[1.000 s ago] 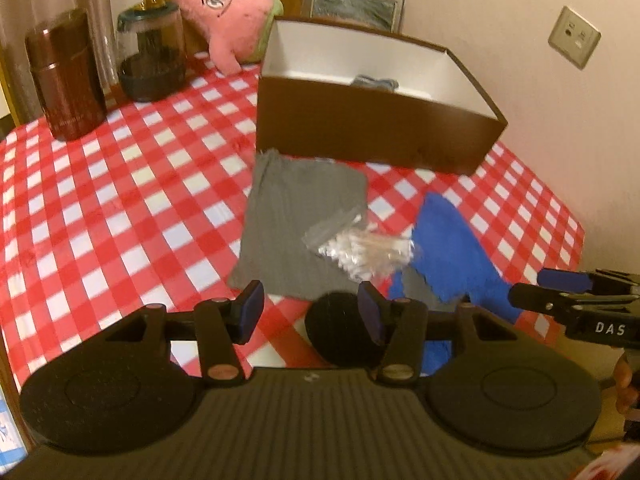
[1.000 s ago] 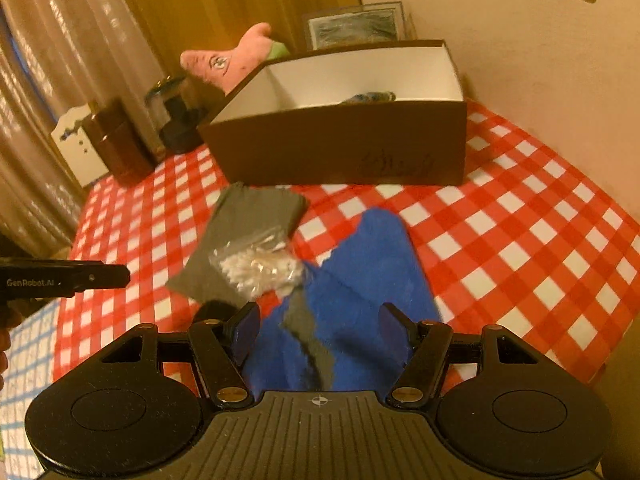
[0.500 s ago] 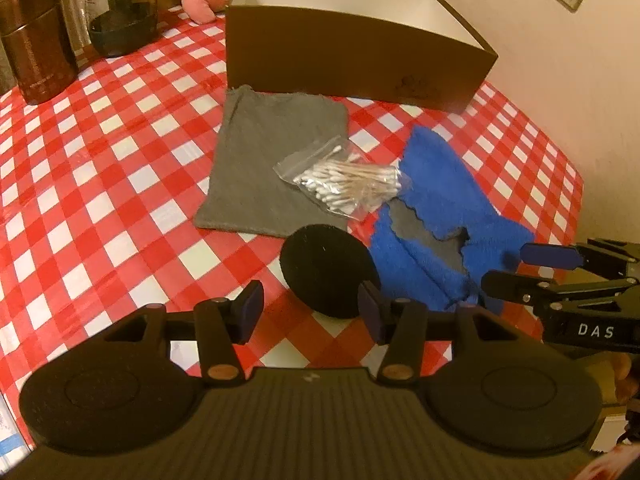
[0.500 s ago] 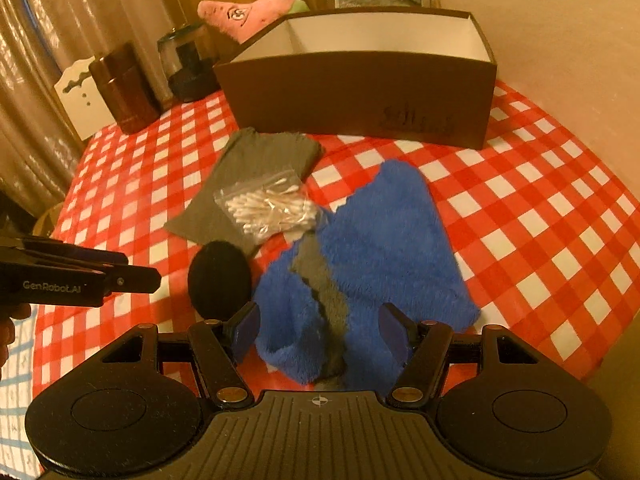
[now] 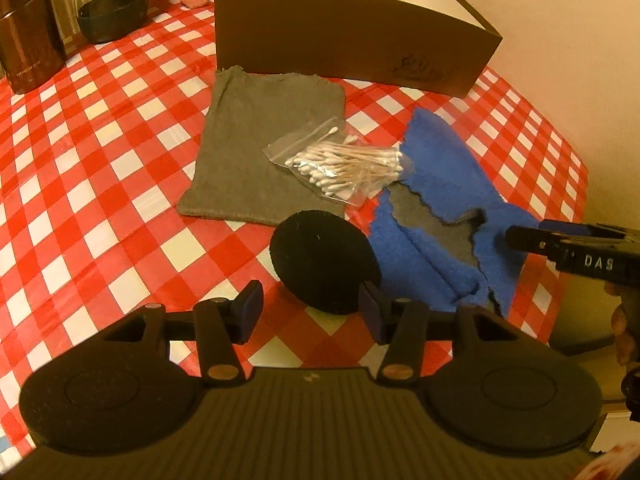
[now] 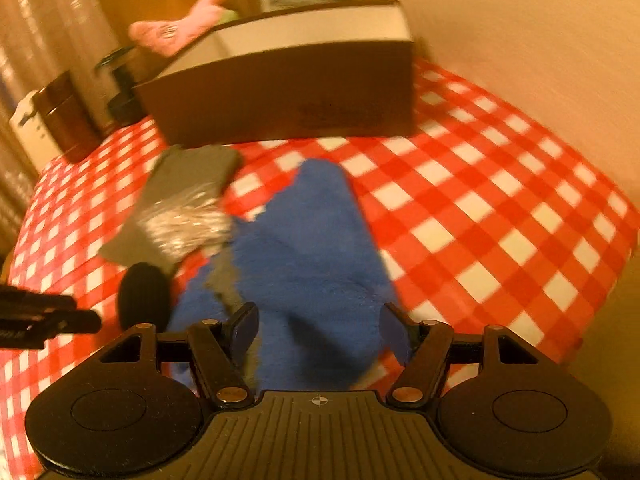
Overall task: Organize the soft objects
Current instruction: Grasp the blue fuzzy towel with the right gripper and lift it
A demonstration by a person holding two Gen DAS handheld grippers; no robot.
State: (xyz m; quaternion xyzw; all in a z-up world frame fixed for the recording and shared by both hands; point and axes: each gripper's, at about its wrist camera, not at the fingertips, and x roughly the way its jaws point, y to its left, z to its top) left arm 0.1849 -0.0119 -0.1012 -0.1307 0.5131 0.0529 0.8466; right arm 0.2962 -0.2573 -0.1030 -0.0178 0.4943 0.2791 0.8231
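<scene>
A round black pad point(image 5: 322, 258) lies on the checked tablecloth just beyond my left gripper point(image 5: 310, 312), which is open and holds nothing. To its right is a crumpled blue fleece cloth point(image 5: 448, 200) with a grey lining. A grey cloth point(image 5: 260, 140) lies flat behind, and a bag of cotton swabs point(image 5: 340, 164) rests on its near right corner. My right gripper point(image 6: 320, 326) hovers low over the blue cloth point(image 6: 304, 248); its jaws are opening, with the cloth under them and no pad pressing on it. That view is blurred. The right gripper's fingers point(image 5: 560, 240) show at the right edge of the left wrist view.
A brown cardboard box point(image 5: 352, 40) with a white inside stands open at the back. A pink plush toy point(image 6: 176, 30) lies behind it. A brown canister point(image 5: 28, 40) and a dark glass jar point(image 5: 112, 4) stand at the back left. The table's edge point(image 5: 576, 216) runs close on the right.
Both grippers have come down toward the table, so the black pad and blue cloth look larger and nearer. The right gripper's jaws stand a little wider. Nothing on the table has moved.
</scene>
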